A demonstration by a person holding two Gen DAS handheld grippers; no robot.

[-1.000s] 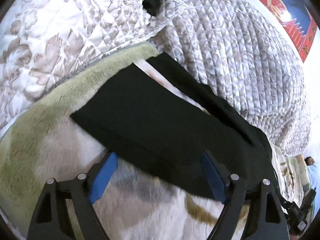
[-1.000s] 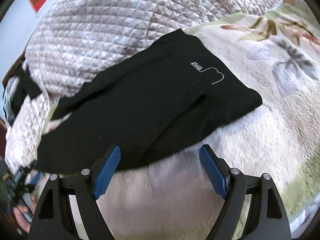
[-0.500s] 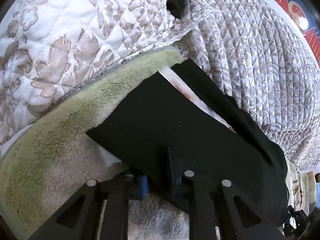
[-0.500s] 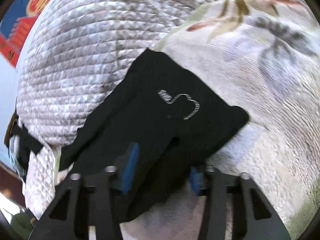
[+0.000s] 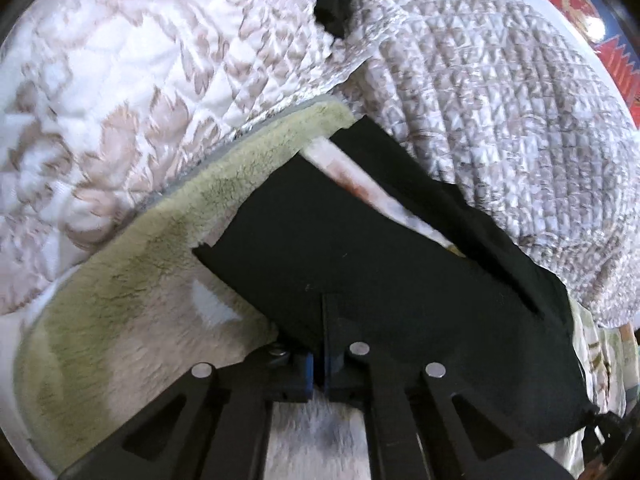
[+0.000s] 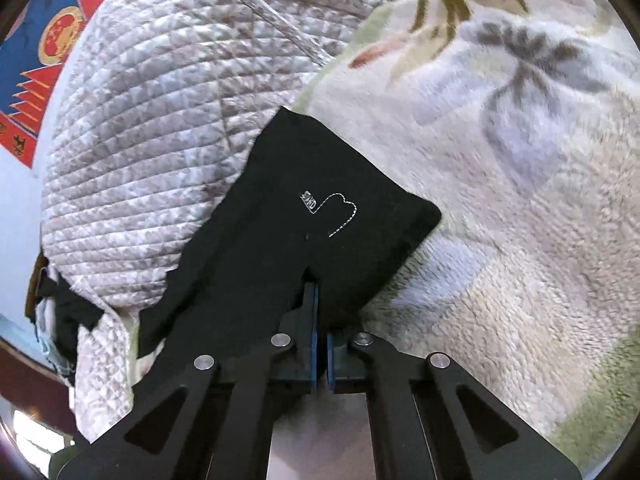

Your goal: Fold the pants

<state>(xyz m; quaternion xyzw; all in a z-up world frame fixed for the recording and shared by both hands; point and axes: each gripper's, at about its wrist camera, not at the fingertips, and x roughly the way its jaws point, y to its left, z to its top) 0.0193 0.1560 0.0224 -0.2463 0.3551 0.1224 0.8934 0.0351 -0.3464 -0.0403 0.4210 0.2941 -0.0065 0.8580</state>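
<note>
The black pants [image 5: 360, 248] lie on the fleece blanket [image 5: 132, 292], their far side against the grey quilted cover [image 5: 500, 92] heaped beyond it. A small stitched white logo [image 6: 330, 210] shows on the cloth in the right wrist view. The left gripper [image 5: 322, 344] has just closed its jaws and pinches the pants' near edge. The right gripper [image 6: 320, 320] has likewise just closed, nipping the near edge below the logo. A cream floral quilt [image 5: 120, 80] lies beyond the blanket's green border, left of the grey cover.
</note>
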